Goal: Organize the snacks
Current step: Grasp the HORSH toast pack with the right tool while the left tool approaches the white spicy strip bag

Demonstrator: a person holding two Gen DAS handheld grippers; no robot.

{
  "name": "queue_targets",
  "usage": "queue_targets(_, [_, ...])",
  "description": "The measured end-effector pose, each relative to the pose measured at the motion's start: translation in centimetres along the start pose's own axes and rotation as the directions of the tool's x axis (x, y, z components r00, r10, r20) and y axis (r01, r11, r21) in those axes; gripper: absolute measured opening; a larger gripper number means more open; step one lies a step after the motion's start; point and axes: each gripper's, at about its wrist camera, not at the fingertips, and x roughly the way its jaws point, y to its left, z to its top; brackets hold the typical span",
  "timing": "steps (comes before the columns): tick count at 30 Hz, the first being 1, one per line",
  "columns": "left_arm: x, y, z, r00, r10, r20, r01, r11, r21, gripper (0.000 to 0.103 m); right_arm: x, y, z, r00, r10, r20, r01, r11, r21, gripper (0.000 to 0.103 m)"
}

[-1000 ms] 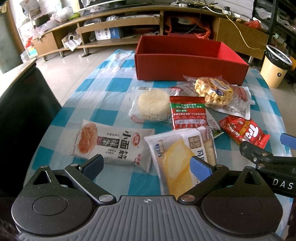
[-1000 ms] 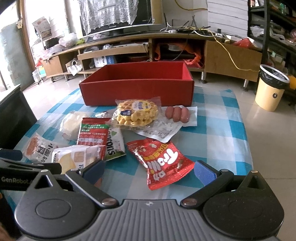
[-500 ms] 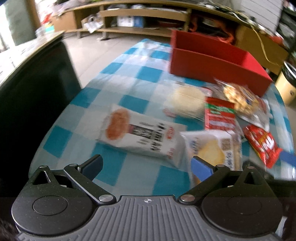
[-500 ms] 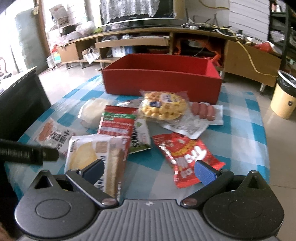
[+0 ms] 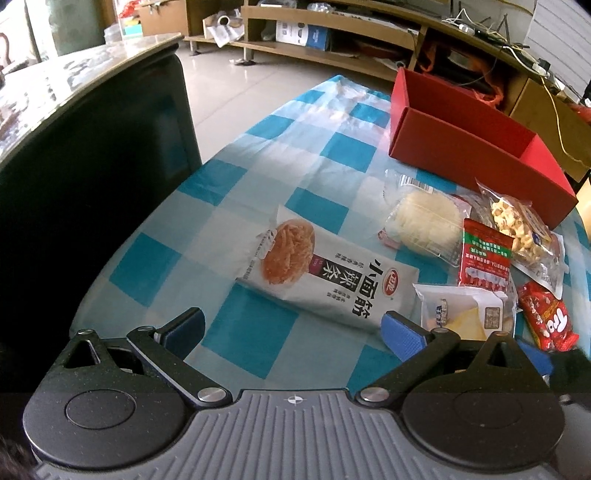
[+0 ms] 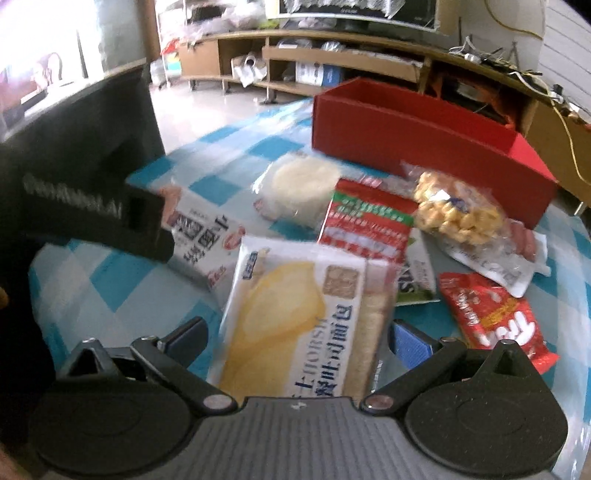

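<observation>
Several snack packs lie on a blue-checked tablecloth (image 5: 166, 258) before an empty red box (image 5: 476, 147). My left gripper (image 5: 291, 328) is open, just short of a long white spicy-strip pack (image 5: 328, 280). My right gripper (image 6: 299, 339) is open, its fingers on either side of a yellow toast-bread pack (image 6: 295, 314), which also shows in the left wrist view (image 5: 465, 314). Beyond lie a round white cake (image 6: 303, 184), a red-green pack (image 6: 369, 225), a waffle bag (image 6: 454, 214), sausages (image 6: 521, 232) and a red candy pack (image 6: 495, 317).
A dark cabinet (image 5: 74, 184) stands close to the table's left edge. The red box also shows at the far side in the right wrist view (image 6: 424, 144). Low wooden shelving (image 5: 332, 33) runs along the back wall. The left gripper's body (image 6: 92, 214) crosses the right view.
Both grippers swung left. The left now faces the long white pack instead of the bread. The right moved from the red candy pack to straddle the bread pack.
</observation>
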Motion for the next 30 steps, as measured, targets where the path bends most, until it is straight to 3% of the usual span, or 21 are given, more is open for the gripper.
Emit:
queue_targets(2, [0.2, 0.1, 0.2, 1.0, -0.007, -0.009, 0.007, 1.0, -0.007, 0.103, 1.3, -0.2, -0.2, 0.997, 0.012, -0.074, -0.011, 1.0, 0.016, 0.103])
queue_targets(5, [0.3, -0.1, 0.7, 1.0, -0.022, -0.007, 0.022, 1.0, 0.022, 0.103, 1.4, 0.3, -0.3, 0.997, -0.002, -0.074, -0.002, 0.999, -0.043, 0.103])
queue_targets(8, [-0.7, -0.8, 1.4, 0.998, -0.044, 0.042, 0.038, 0.988, 0.147, 0.103, 1.3, -0.2, -0.1, 0.995, 0.039, -0.093, -0.044, 0.998, -0.047, 0.103])
queue_targets(11, [-1.6, -1.6, 2.0, 0.993, -0.035, 0.111, -0.003, 0.945, 0.328, 0.103, 0.7, -1.6, 0.2, 0.993, 0.078, -0.093, -0.079, 0.997, -0.011, 0.089])
queue_targets(12, [-1.6, -1.9, 2.2, 0.992, -0.04, 0.123, -0.011, 0.922, 0.388, 0.103, 0.4, -2.3, 0.2, 0.993, 0.079, -0.092, -0.08, 0.997, -0.007, 0.08])
queue_targets(14, [-1.4, -2.1, 2.5, 0.991, -0.054, 0.12, -0.011, 0.877, 0.481, 0.103, 0.2, -2.7, 0.2, 0.993, 0.079, -0.087, -0.081, 0.997, -0.017, 0.077])
queue_targets(16, [-0.9, -2.5, 2.6, 0.993, -0.072, 0.089, 0.009, 0.821, 0.572, 0.103, 0.0, -2.9, 0.0, 0.992, 0.086, -0.09, -0.089, 0.996, -0.021, 0.074])
queue_targets(21, [0.5, -4.3, 1.2, 0.993, -0.113, 0.044, 0.033, 0.6, 0.799, 0.103, -0.9, -3.9, -0.4, 0.987, 0.117, -0.108, -0.118, 0.993, -0.01, 0.072])
queue_targets(25, [2.8, -5.9, 0.3, 0.991, -0.126, -0.041, 0.092, 0.435, 0.896, 0.102, -1.3, -5.0, -1.2, 0.979, 0.158, -0.125, -0.154, 0.987, 0.045, 0.072])
queue_targets(29, [5.1, -6.8, -0.2, 0.991, -0.101, -0.082, 0.105, 0.245, 0.964, 0.102, -1.6, -5.8, -1.3, 0.973, 0.19, -0.13, -0.181, 0.98, 0.078, 0.072])
queue_targets(30, [5.8, -6.9, -0.1, 0.992, -0.08, -0.093, 0.109, 0.223, 0.969, 0.103, -1.7, -6.1, -1.3, 0.971, 0.198, -0.134, -0.187, 0.978, 0.089, 0.072])
